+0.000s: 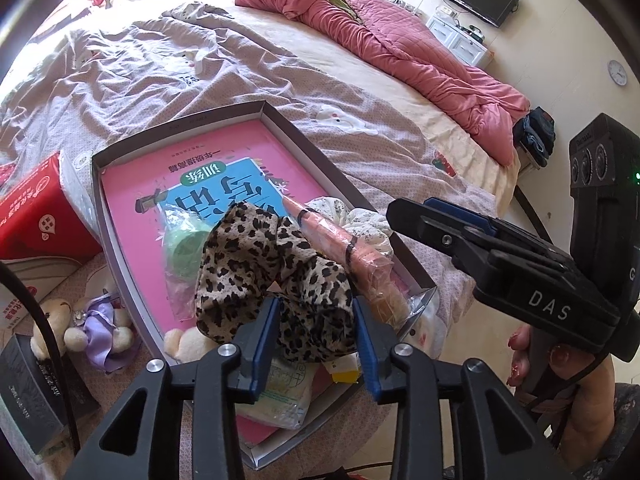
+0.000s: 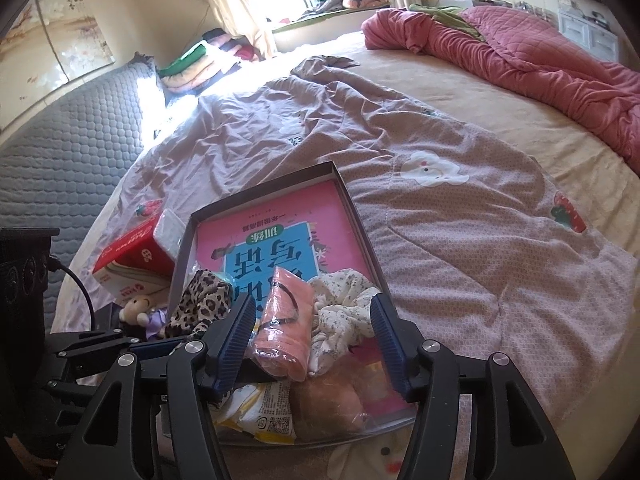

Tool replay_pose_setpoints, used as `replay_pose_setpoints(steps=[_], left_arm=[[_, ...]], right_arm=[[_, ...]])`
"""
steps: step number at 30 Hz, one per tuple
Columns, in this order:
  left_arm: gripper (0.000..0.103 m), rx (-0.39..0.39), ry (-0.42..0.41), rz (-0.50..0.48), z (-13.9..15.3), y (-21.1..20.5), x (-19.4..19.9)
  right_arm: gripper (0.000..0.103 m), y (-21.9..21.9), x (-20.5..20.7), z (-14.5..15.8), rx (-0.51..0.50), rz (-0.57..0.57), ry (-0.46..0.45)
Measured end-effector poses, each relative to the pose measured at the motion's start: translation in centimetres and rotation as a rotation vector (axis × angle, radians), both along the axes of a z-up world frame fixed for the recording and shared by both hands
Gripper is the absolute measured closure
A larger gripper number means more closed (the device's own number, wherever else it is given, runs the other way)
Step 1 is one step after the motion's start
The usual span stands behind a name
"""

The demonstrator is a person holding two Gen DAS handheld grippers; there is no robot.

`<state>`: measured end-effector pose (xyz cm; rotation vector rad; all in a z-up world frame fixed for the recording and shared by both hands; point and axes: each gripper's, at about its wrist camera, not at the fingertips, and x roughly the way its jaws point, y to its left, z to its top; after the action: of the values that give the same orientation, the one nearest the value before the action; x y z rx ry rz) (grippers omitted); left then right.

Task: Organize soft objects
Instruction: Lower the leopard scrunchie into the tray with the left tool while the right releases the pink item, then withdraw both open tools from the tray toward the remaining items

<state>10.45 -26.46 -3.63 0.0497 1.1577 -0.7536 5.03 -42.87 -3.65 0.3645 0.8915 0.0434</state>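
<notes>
A shallow grey box [image 1: 308,136] [image 2: 356,216] lies on the bed with a pink book in it. My left gripper [image 1: 316,312] is shut on a leopard-print cloth [image 1: 264,256] [image 2: 204,300] and holds it over the box's near end. In the box lie a rolled pink towel with black bands [image 1: 340,236] [image 2: 284,328], a white floral cloth [image 1: 360,216] [image 2: 344,304], a green item in a plastic bag [image 1: 184,244] and a snack packet [image 2: 260,412]. My right gripper [image 2: 312,320] is open above the pink towel and the floral cloth; it also shows in the left wrist view [image 1: 420,216].
A red tissue box [image 1: 36,208] [image 2: 132,256] stands left of the grey box. A small teddy bear in a purple dress [image 1: 80,332] [image 2: 140,308] lies beside it. A pink quilt [image 1: 400,40] [image 2: 520,52] is bunched at the bed's far side. A dark box [image 1: 28,392] sits at the near left.
</notes>
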Motion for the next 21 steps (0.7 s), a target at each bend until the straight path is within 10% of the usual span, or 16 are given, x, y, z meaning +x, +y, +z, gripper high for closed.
replay_pose_setpoints(steps=[21], left_arm=[[0.044, 0.007, -0.041, 0.067, 2.3, 2.7, -0.5]], right_arm=[[0.036, 0.0, -1.0, 2.8, -0.036, -0.037, -0.071]])
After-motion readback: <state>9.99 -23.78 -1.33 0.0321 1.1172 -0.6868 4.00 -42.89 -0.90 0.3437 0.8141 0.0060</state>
